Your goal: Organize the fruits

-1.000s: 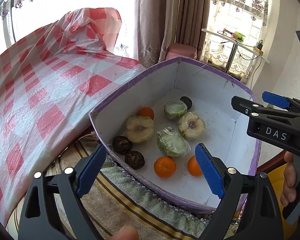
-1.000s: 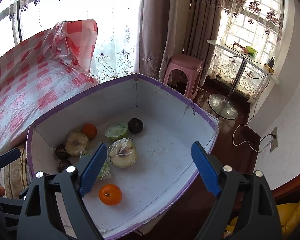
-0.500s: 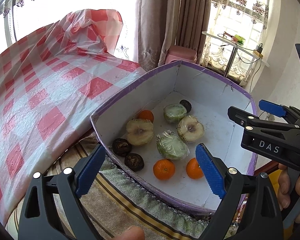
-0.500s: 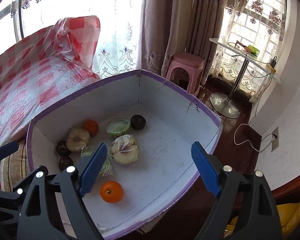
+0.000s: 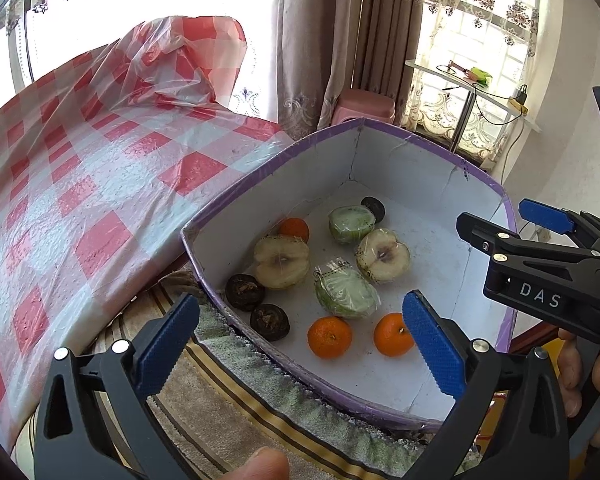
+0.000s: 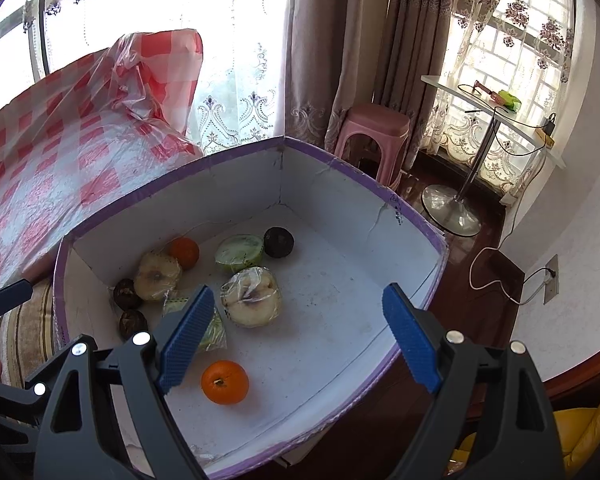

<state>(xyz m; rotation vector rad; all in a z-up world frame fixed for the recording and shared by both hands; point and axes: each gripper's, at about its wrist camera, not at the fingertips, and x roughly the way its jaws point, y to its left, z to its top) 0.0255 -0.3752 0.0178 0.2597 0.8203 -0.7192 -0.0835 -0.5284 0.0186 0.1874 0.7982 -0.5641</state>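
A white box with a purple rim (image 5: 268, 168) (image 6: 172, 178) holds the fruit. Inside lie three oranges (image 5: 329, 337), two wrapped apple halves (image 5: 383, 255), two wrapped green pieces (image 5: 345, 298) and three dark round fruits (image 5: 245, 292). My left gripper (image 5: 300, 320) hovers over the box's near edge, its jaws opening with nothing gripped. My right gripper (image 6: 298, 304) stands open above the box's right part, beyond a wrapped apple half (image 6: 251, 298) and an orange (image 6: 225, 382). It holds nothing.
A table under a red-and-white checked cover (image 5: 80, 184) rises left of the box. A striped towel (image 5: 260, 400) lies beneath the box. A pink stool (image 6: 374, 128), a glass side table (image 6: 492, 96) and a cable on the floor (image 6: 500, 264) stand beyond.
The left gripper's jaws have spread a little wider. Both hands and all the fruit stay where they were.
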